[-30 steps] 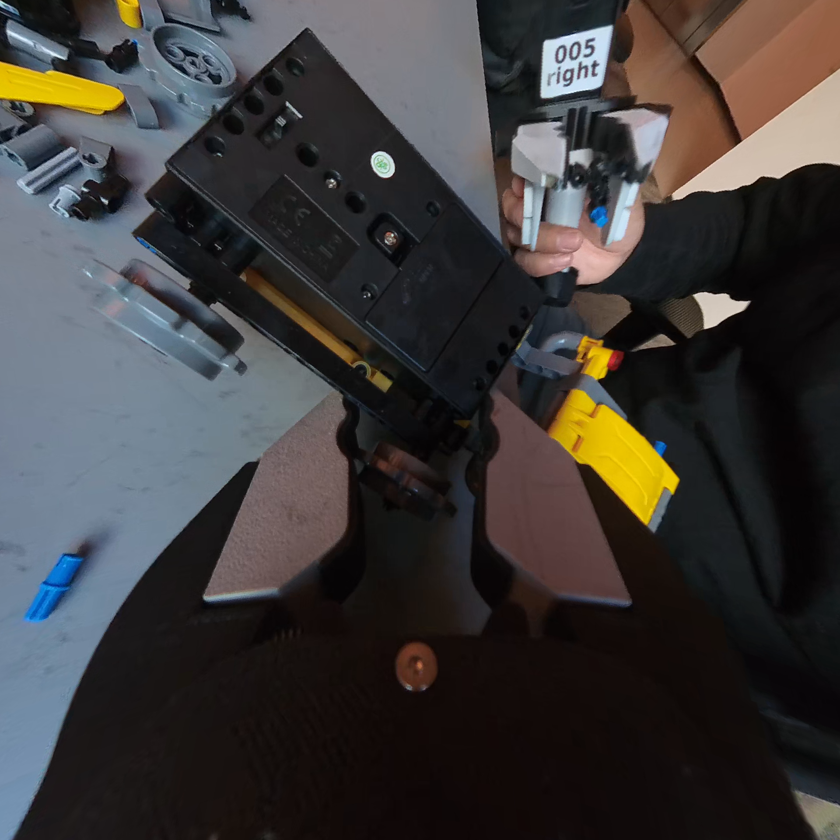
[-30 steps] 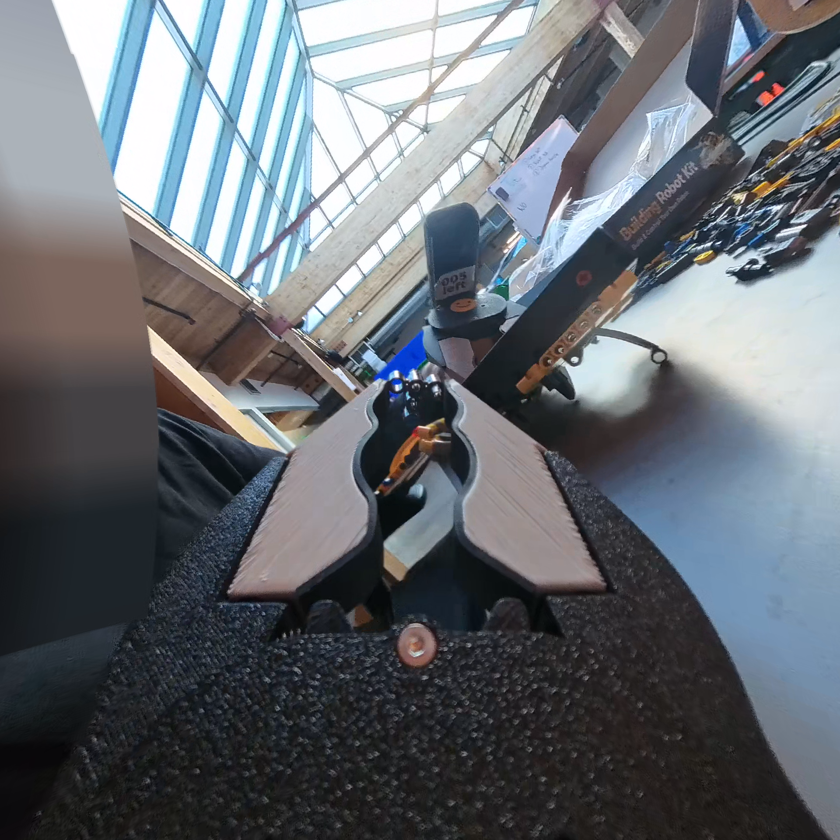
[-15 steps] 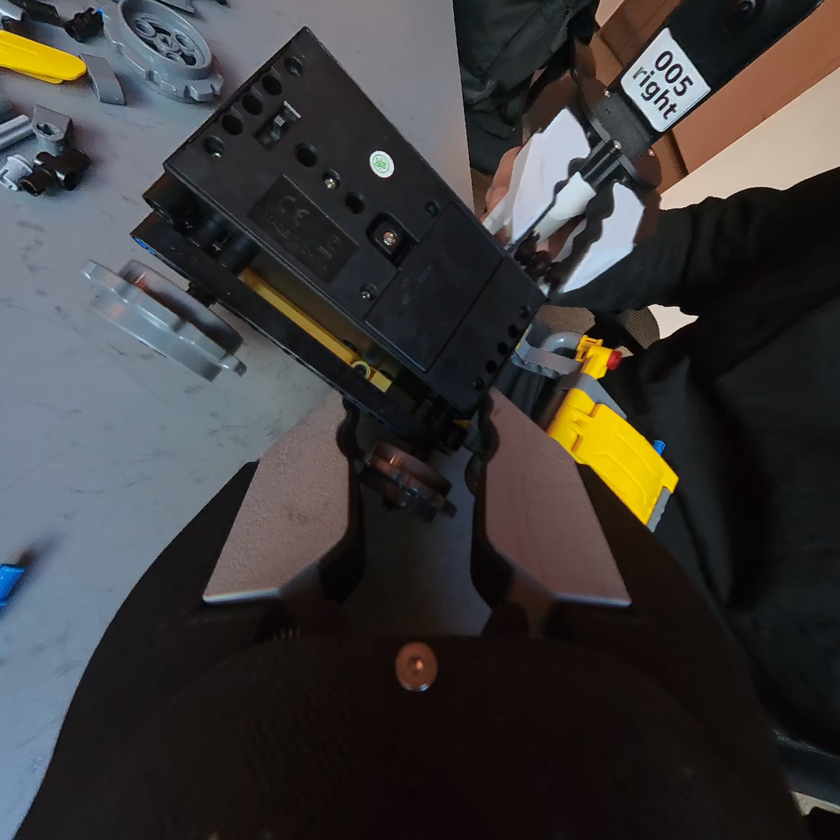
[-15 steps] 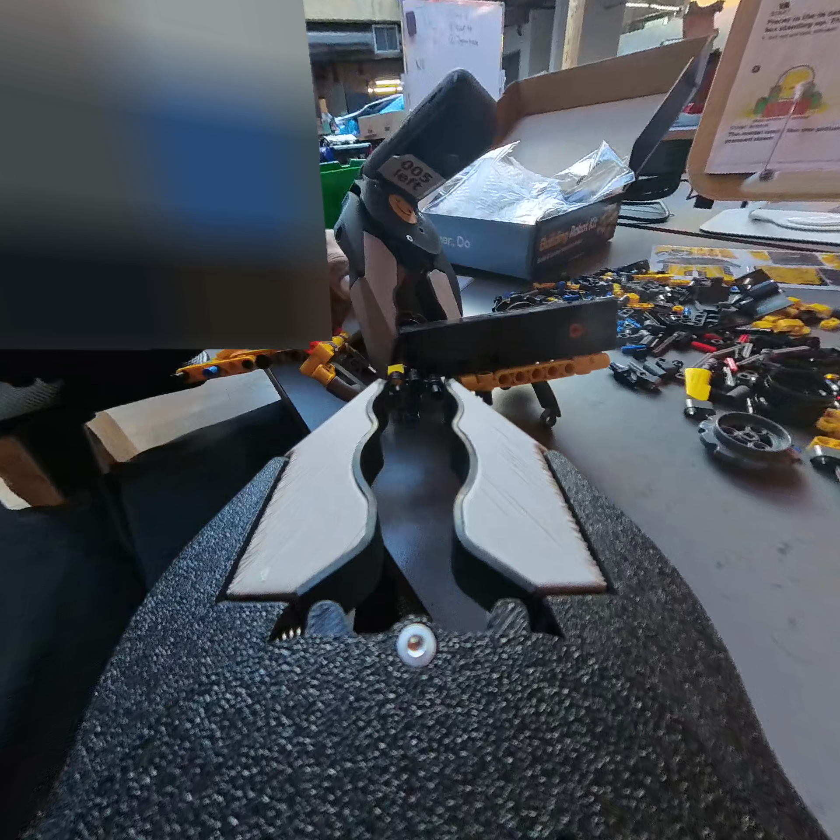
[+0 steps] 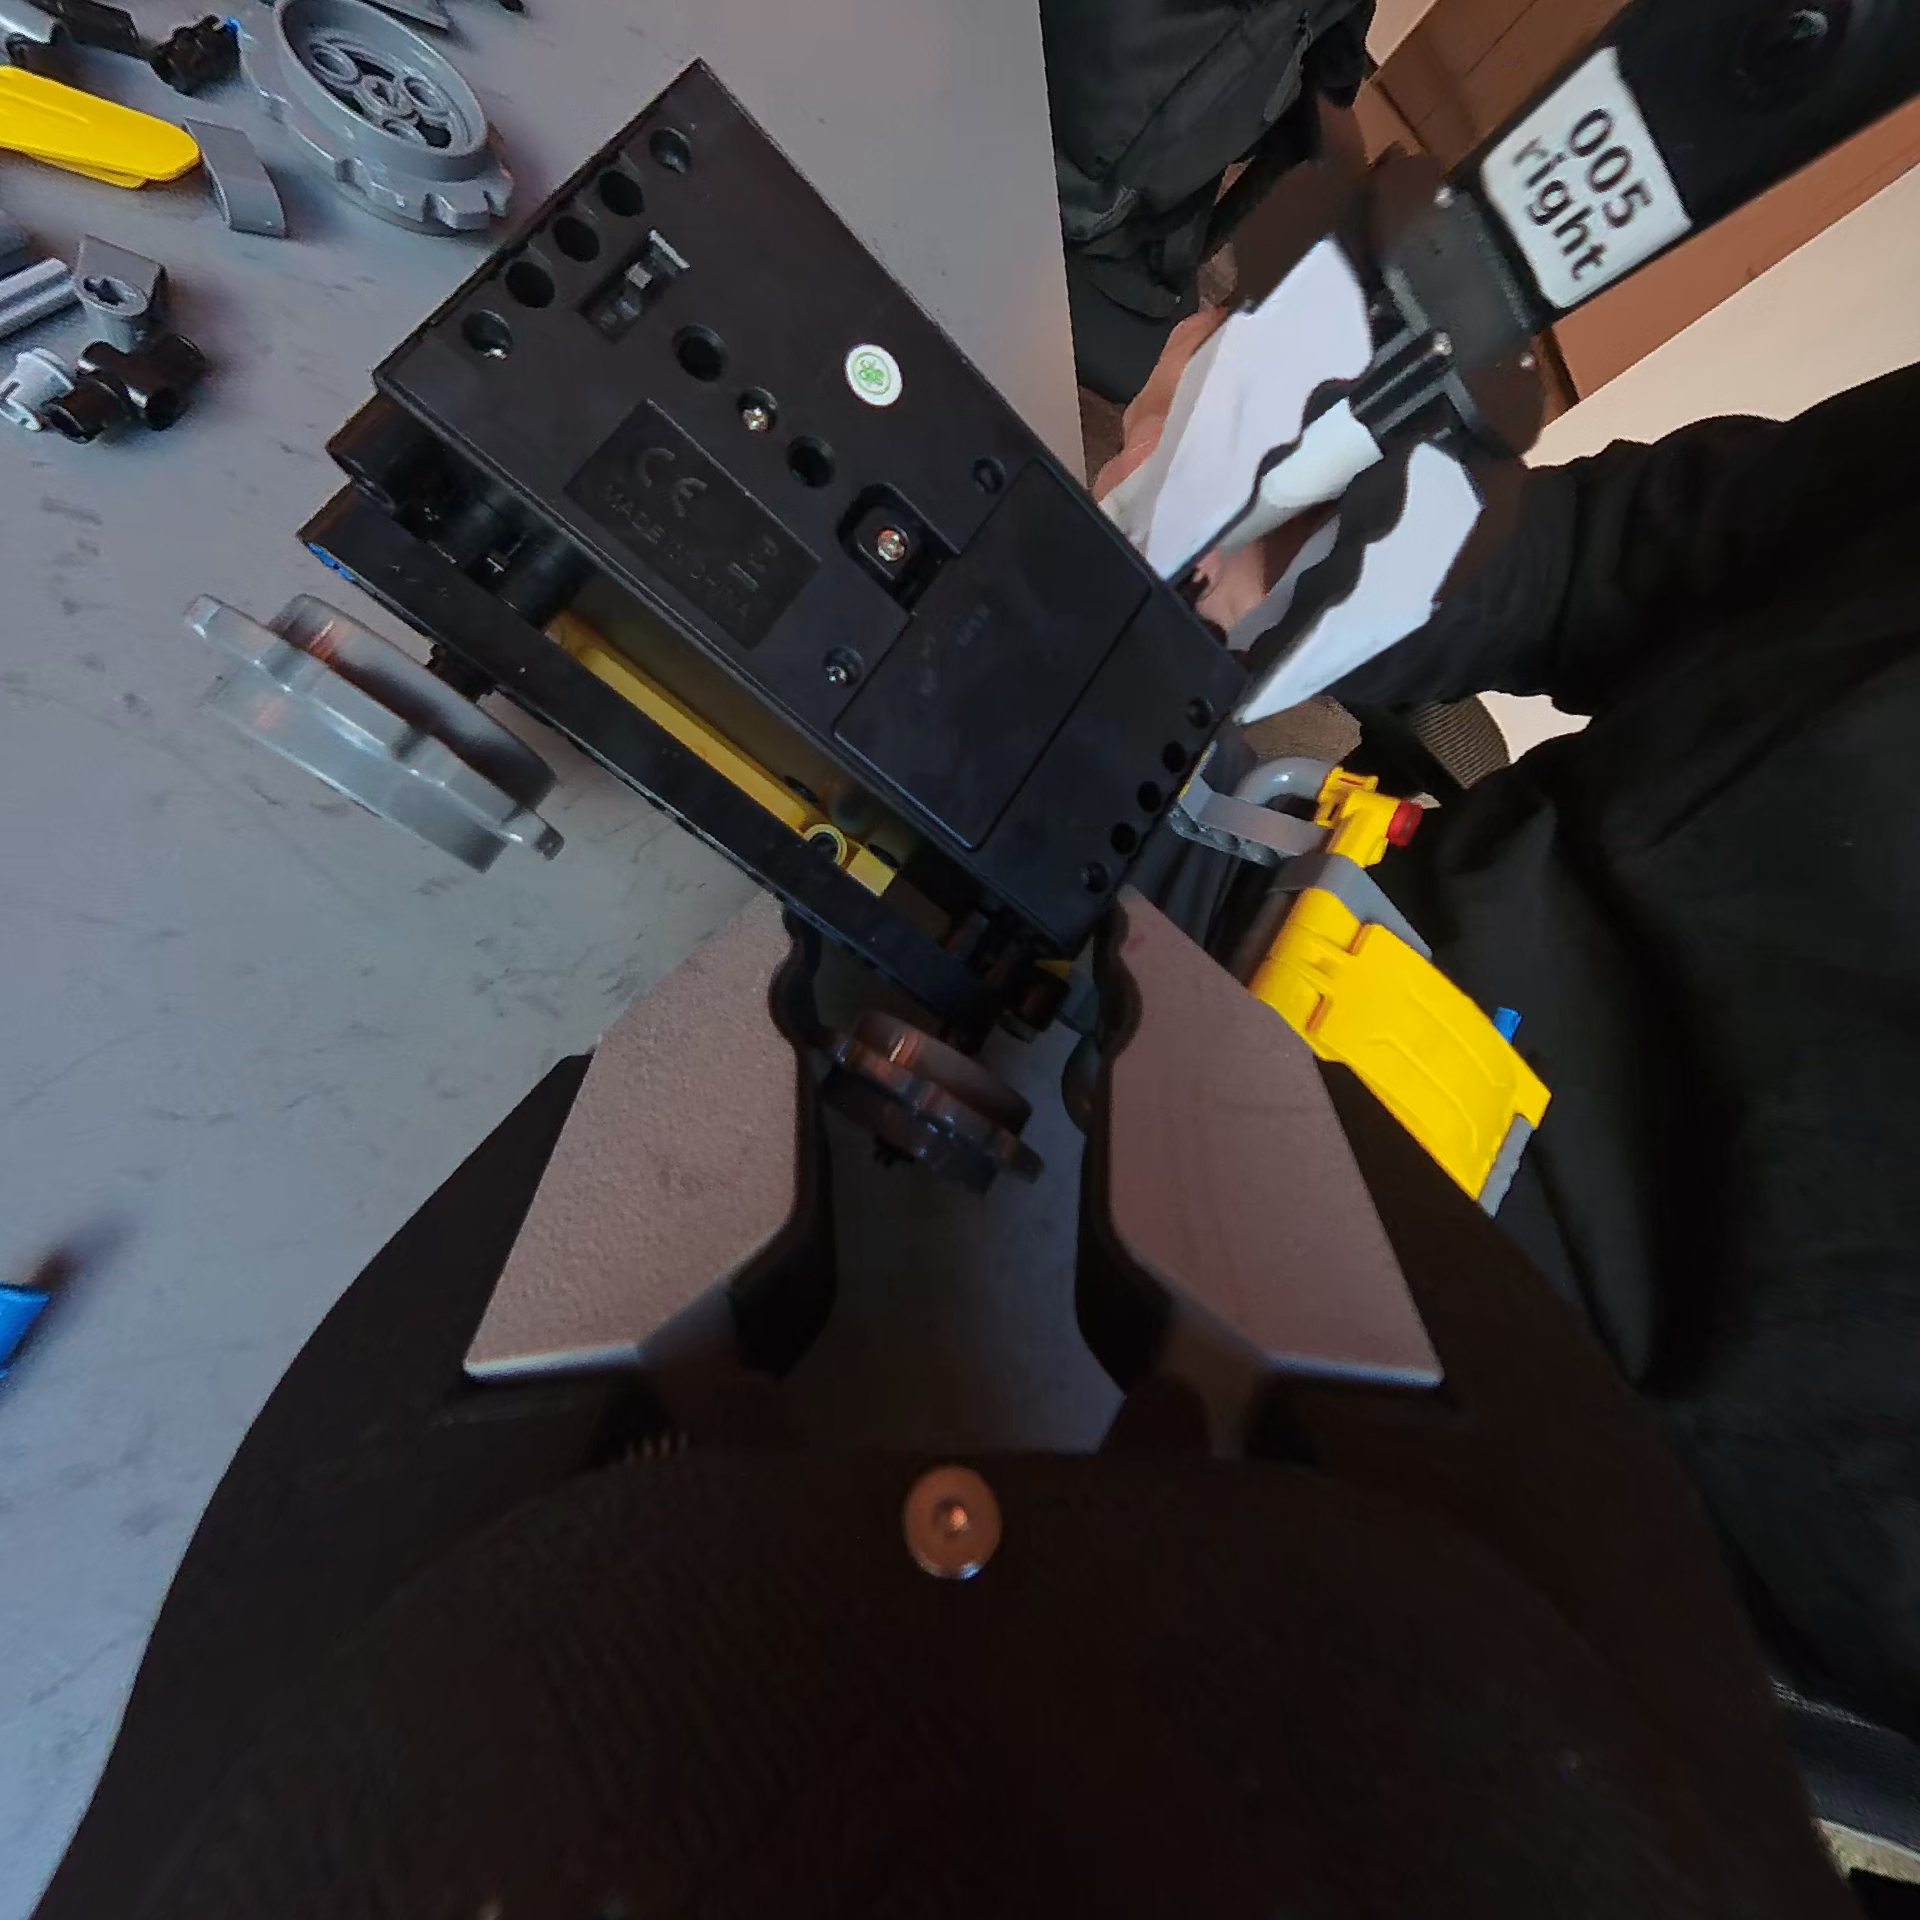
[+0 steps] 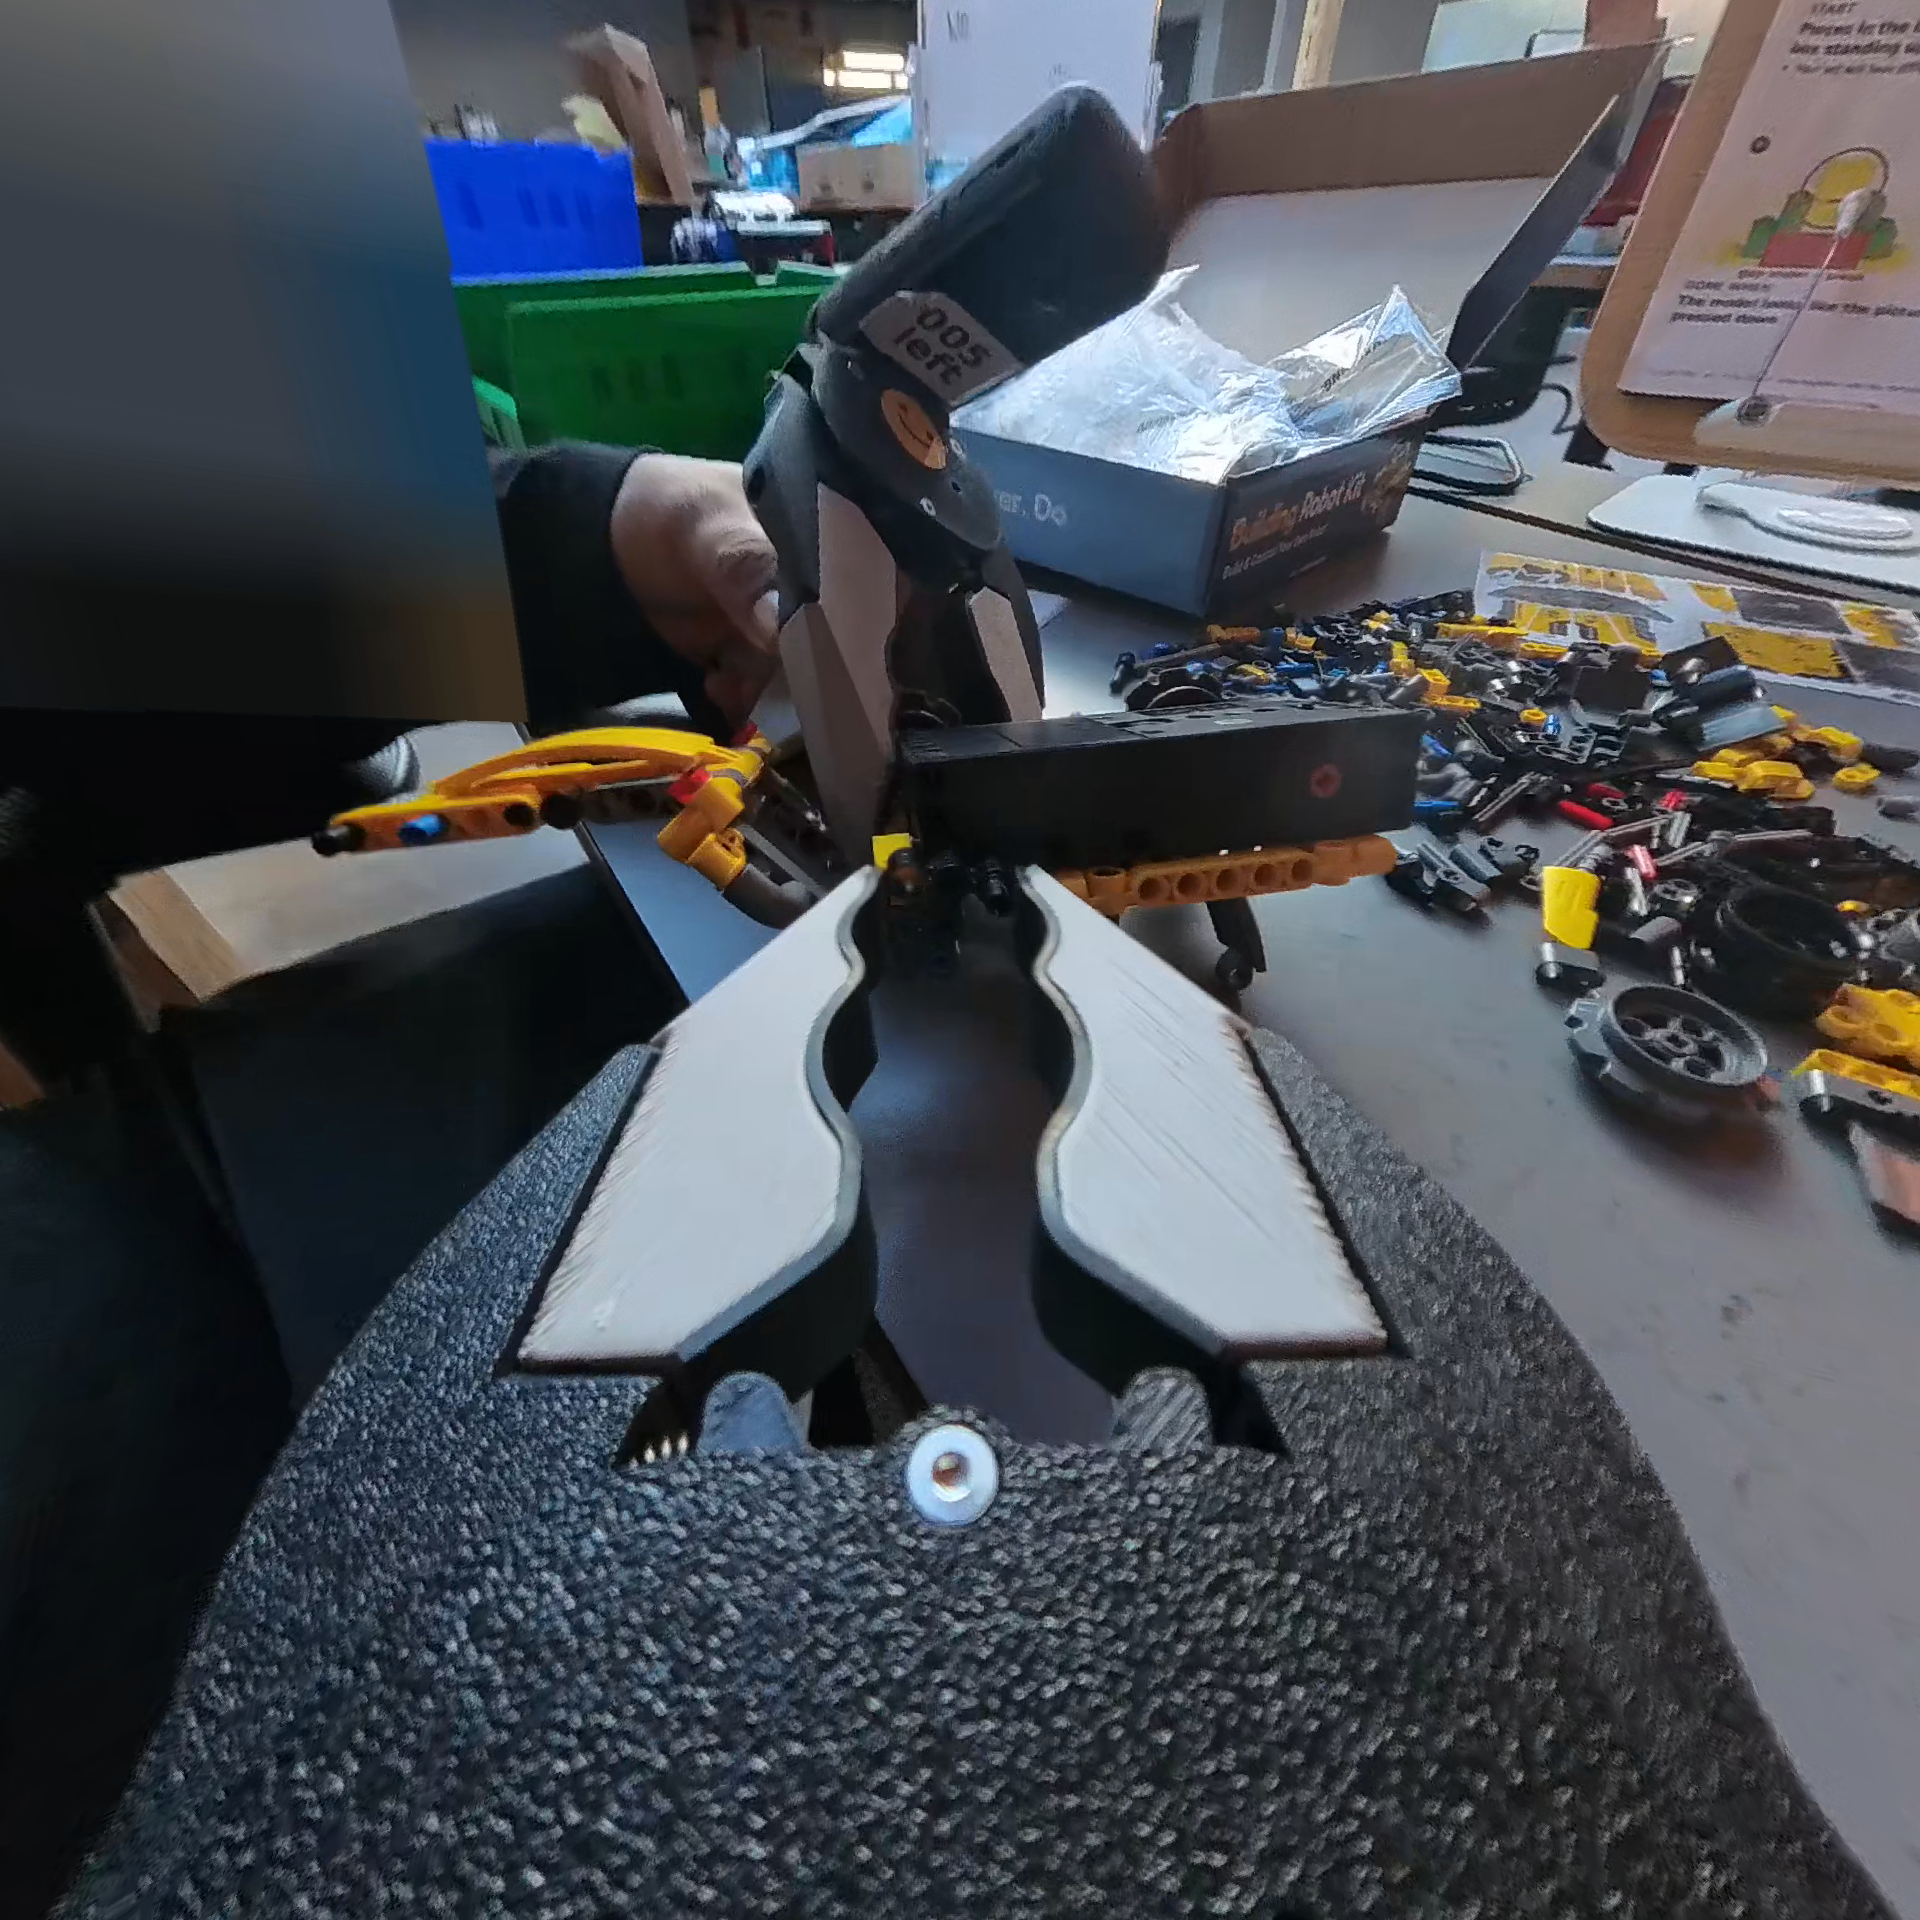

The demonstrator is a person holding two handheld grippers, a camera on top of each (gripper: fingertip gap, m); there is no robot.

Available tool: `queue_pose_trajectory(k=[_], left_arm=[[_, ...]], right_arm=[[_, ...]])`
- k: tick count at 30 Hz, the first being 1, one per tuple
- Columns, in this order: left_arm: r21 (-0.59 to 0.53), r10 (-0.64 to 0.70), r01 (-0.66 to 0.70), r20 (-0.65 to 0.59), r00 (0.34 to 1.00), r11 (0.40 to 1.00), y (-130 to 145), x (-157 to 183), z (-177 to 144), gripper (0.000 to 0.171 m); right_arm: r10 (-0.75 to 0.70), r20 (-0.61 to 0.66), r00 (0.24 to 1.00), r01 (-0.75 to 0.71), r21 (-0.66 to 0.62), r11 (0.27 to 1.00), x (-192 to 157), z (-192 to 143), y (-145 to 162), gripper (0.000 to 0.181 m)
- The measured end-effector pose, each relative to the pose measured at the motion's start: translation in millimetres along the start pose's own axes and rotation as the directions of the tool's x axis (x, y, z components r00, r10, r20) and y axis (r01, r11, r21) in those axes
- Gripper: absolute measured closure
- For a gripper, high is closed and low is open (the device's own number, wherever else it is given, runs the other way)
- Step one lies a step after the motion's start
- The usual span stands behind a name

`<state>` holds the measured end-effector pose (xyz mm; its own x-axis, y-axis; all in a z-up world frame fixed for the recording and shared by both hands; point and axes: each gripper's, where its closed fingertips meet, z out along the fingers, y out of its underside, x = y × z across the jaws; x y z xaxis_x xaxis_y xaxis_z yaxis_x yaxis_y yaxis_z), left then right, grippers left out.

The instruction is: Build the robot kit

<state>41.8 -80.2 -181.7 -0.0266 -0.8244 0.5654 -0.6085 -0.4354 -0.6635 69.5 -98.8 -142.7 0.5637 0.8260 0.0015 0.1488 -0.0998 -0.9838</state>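
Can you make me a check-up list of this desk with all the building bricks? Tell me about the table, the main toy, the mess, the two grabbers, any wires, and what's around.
Surface: grey table, scuffed, bare near the front edge.
Main things: black battery box model with yellow beams underneath, held above the table; yellow arm piece sticks out beyond the table edge.
Clutter: loose brick pile, grey wheel hub, clear disc, blue pin.
Grippers: left gripper shut on the model's end; right gripper close to the model, grip unclear.
Cables: nothing seen.
Surroundings: open kit box with plastic bags, instruction sheet, green bin.
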Motion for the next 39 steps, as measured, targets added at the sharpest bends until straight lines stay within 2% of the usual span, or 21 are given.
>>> queue_pose_trajectory(k=[4,17,39], left_arm=[[0.001,0.002,-0.002,0.001,1.000,1.000,-0.2,0.1,0.1,0.122],[0.004,-0.006,0.007,-0.004,1.000,1.000,-0.5,0.0,-0.1,0.122],[0.005,-0.002,0.002,0.010,1.000,1.000,-0.4,-0.7,0.3,0.122]], right_arm=[[-0.055,0.006,0.998,0.055,-0.017,0.998,-0.8,0.9,-2.3,0.157],[-0.018,0.022,1.000,0.018,0.000,1.000,2.0,0.6,-4.5,0.158],[-0.043,0.015,0.999,0.043,0.012,0.999,1.8,2.8,-7.3,0.157]])
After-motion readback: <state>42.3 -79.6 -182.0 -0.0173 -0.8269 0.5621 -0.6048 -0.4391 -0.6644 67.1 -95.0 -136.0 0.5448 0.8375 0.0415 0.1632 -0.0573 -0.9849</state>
